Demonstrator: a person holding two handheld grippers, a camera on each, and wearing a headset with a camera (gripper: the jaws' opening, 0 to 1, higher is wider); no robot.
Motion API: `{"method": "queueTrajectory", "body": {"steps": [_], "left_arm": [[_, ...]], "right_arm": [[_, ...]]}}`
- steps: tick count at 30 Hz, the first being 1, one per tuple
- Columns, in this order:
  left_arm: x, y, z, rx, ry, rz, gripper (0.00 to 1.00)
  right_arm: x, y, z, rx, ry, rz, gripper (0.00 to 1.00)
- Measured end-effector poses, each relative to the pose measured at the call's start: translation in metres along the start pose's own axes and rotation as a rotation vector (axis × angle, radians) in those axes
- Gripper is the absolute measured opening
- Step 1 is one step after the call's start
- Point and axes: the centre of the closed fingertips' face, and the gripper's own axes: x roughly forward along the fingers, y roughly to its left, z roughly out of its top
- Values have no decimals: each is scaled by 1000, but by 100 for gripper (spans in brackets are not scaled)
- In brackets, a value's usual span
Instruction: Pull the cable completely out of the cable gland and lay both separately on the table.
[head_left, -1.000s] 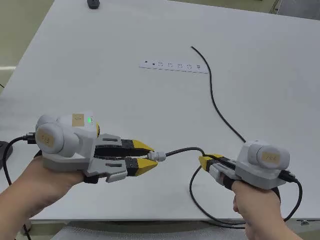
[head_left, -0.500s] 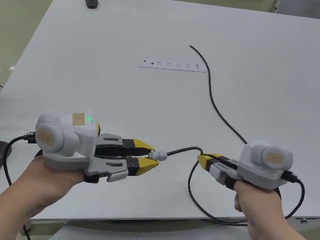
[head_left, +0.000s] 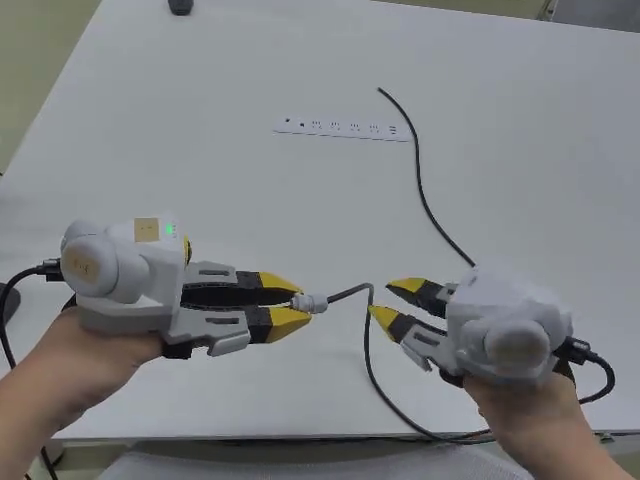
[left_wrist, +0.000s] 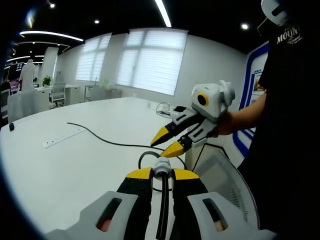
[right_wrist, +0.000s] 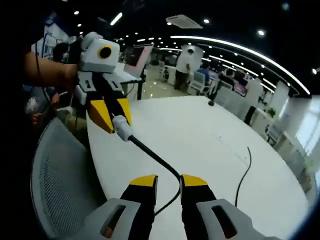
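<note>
At table (head_left: 200, 140) edge, L claw (head_left: 303, 304) grips gland (left_wrist: 162, 166), R claw (head_left: 380, 299) open astride cable (right_wrist: 155, 157)

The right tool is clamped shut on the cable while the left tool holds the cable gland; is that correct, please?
Not quite. The right tool is open, its jaws apart around the cable, as the right gripper view shows. The left tool does hold the cable gland.
</note>
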Motion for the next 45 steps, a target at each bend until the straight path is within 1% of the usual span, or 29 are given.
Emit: {"method": "queueTrajectory", "body": {"steps": [2, 3, 4, 5, 6, 7, 8, 9, 10, 14, 18, 20, 21, 22, 23, 25, 26, 33, 42, 45], "left_arm": [[1, 0, 0, 1, 1, 0, 15], [2, -1, 0, 0, 1, -1, 15], [2, -1, 0, 1, 0, -2, 15], [3, -1, 0, 2, 1, -3, 15], [3, -2, 0, 4, 3, -5, 15], [3, -2, 0, 4, 4, -5, 15], [3, -2, 0, 5, 4, -5, 15], [4, -2, 0, 4, 3, -5, 15], [4, -2, 0, 3, 3, -4, 15], [4, -2, -1, 6, 7, -4, 15], [4, -2, 0, 4, 2, -5, 15], [4, -3, -2, 4, 8, -8, 15], [4, -3, -2, 6, 9, -9, 15], [4, -4, -2, 9, 10, -11, 15], [5, -4, -2, 7, 9, -12, 15], [5, -4, -2, 7, 10, -15, 15], [5, -4, -2, 9, 10, -16, 15], [7, -4, 0, 15, 6, -16, 15], [5, -4, 0, 22, 9, -19, 15], [5, -5, 0, 23, 9, -21, 15]], "right_arm": [[2, 7, 12, -79, -5, 15, 15], [3, 10, 15, -104, -1, 22, 15], [5, 13, 18, -147, 8, 32, 14], [5, 14, 19, -161, 8, 35, 14], [7, 17, 20, -202, 17, 45, 14], [9, 21, 17, -234, 36, 61, 14], [10, 23, 18, -263, 34, 68, 14], [11, 26, 17, -268, 37, 78, 14], [10, 27, 18, -272, 31, 73, 13], [8, 24, 24, -292, 19, 55, 6], [8, 25, 24, -312, 23, 60, 3], [8, 27, 23, -337, 25, 63, 3], [8, 27, 22, -367, 29, 67, 3], [7, 28, 22, -381, 29, 66, 3], [7, 27, 22, -377, 28, 65, 2], [7, 27, 21, -343, 25, 71, 2], [7, 26, 20, -313, 20, 73, 2], [8, 26, 16, -274, 24, 71, 0], [9, 17, 2, -217, 59, 55, 0], [10, 14, -6, -184, 78, 49, 0]]}}
